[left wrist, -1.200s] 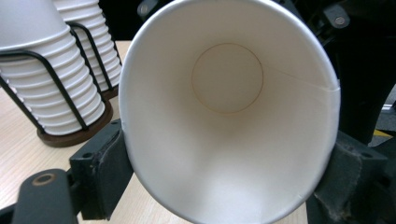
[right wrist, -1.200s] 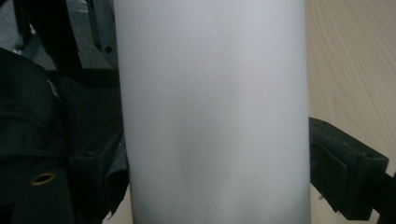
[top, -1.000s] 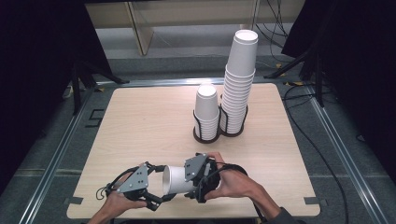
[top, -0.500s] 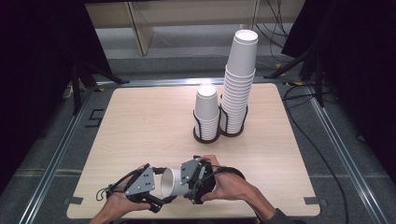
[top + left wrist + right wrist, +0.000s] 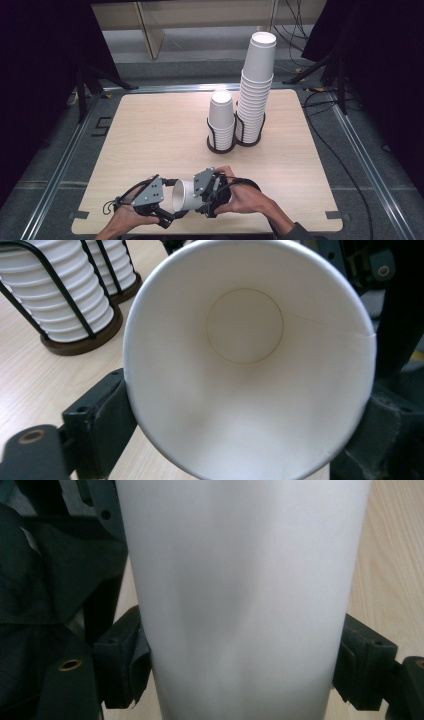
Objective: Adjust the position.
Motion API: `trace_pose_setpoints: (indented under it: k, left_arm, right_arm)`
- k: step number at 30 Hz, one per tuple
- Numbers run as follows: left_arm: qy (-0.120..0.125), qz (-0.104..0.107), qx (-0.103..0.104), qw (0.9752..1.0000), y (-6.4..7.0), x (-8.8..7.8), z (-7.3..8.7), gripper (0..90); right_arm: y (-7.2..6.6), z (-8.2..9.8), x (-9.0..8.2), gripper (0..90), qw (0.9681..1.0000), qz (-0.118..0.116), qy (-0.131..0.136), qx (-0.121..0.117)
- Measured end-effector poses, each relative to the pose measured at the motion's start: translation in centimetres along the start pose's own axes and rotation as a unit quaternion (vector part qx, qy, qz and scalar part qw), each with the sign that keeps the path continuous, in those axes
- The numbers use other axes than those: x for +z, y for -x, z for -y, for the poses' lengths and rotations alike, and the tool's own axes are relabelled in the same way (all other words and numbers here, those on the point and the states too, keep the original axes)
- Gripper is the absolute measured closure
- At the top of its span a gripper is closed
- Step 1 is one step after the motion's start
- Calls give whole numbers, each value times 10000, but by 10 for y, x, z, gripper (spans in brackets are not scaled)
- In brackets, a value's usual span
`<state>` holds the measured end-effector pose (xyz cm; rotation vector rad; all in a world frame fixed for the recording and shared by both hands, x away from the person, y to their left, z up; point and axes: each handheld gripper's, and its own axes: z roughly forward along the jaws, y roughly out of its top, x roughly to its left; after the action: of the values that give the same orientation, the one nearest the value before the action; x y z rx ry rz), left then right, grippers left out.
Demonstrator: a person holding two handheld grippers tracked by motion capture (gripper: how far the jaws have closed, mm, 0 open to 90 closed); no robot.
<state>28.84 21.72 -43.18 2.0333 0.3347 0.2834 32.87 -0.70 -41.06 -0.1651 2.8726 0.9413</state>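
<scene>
A white paper cup lies on its side in the air between my two grippers, just above the table's front edge. My left gripper clasps it near the rim; in the left gripper view the cup shows its open mouth and bare bottom, with a black jaw pressed on each side of my left gripper. My right gripper holds the cup from the other end. In the right gripper view the cup's wall stands between both jaws of my right gripper.
Two stacks of white cups stand in black wire holders at the table's middle back: a short stack and a tall stack to its right. The short stack also appears in the left gripper view. The wooden table has bare surface on the left.
Both hands and the cup have drifted very slightly left and toward the front edge. The grip on the cup looks the same.
</scene>
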Motion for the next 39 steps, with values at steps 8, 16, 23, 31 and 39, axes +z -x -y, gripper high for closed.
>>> trace_pose_setpoints:
  k: [8, 16, 23, 31, 39]
  left_arm:
    - [1162, 157, -778, 9900, -13, -4, 8, 80]
    - [1606, 114, -898, 9829, -10, -4, 6, 105]
    - [1779, 77, -1114, 9777, -9, -4, 4, 88]
    - [1877, 40, -1152, 9754, -8, -3, 3, 85]
    - [1890, 25, -1143, 9753, -8, -4, 3, 87]
  right_arm:
    - [15, 11, -14, 229, 9936, -192, 935, 611]
    - [16, 12, -15, 228, 9884, -258, 1288, 766]
    - [16, 11, -13, 228, 9842, -347, 1498, 882]
    - [17, 12, -7, 228, 9812, -450, 1627, 936]
    - [17, 13, -3, 227, 9788, -513, 1736, 961]
